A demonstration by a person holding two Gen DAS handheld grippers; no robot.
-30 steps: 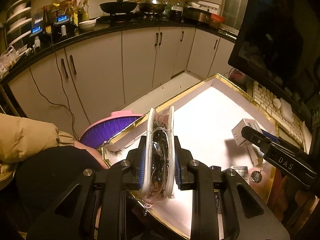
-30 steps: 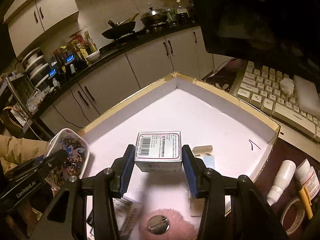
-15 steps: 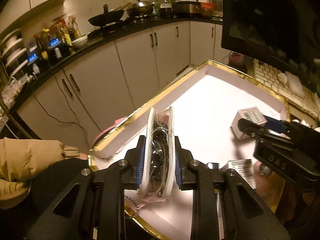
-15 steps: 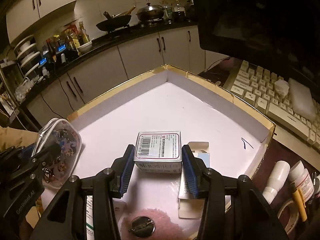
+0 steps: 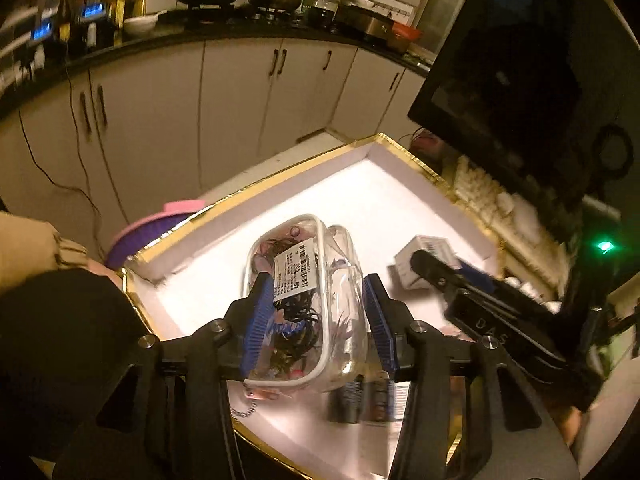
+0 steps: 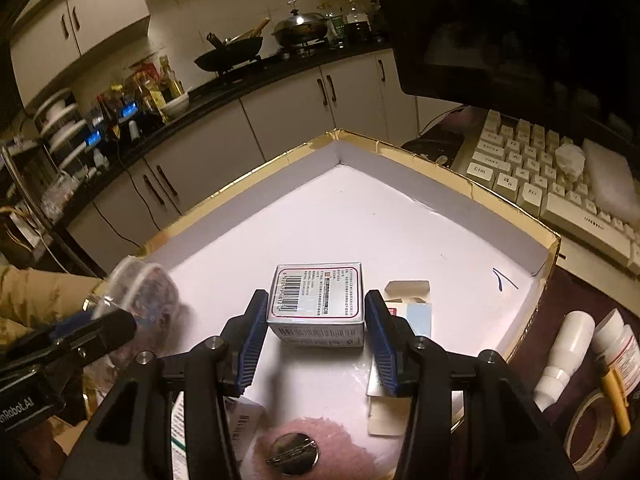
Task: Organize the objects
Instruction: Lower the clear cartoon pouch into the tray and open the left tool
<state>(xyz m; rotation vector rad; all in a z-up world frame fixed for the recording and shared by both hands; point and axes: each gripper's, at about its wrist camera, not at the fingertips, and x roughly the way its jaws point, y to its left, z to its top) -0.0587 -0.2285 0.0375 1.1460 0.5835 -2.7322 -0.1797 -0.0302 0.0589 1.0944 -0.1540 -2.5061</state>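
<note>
Pouch point(image 5: 308, 300), clear plastic with a barcode label and dark tangled contents, lies tipped on its side near the 7 o'clock corner of the gold-rimmed tray point(image 5: 256, 196). Left gripper point(image 5: 318, 318): jaws have just been opening, pads now stand off both sides of the pouch, though it sits between them. Step in hand, by my reading: release of the pouch into the tray.

Right gripper point(image 6: 316, 336): jaws part-open around the white barcode box point(image 6: 318, 308) at tray centre; pads look close to its sides, contact not certain, box rests on the tray floor.

Next move likely calls for lifting the left gripper straight back without dragging the pouch, then settling the box's place.
</note>
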